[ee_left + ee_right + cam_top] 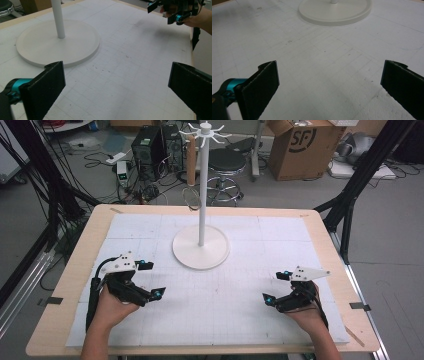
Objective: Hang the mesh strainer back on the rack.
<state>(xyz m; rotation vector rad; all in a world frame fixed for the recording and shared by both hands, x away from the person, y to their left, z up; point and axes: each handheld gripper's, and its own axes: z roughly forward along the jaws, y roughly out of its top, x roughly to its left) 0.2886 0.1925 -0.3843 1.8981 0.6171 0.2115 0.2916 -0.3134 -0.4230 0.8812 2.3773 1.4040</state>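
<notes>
A white hook stand (201, 195) rises from a round base (200, 251) at the middle back of the white mat (240, 305). A whisk with a wooden handle (191, 166) hangs from one of its top hooks. My left gripper (152, 279) rests at the near left, open and empty, pointing right. My right gripper (276, 286) rests at the near right, open and empty, pointing left. In the left gripper view the gripper (117, 92) faces the base (57, 42), with the right gripper (175, 11) farther off. In the right gripper view the wide-apart jaws of the gripper (329, 90) frame bare mat below the base (334, 11).
The mat lies on a wooden table (80, 250). Behind the table are a stool (226, 167), a cardboard box (302, 145), a computer tower (150, 150) and loose cables. Black frame legs (350, 200) stand at both sides.
</notes>
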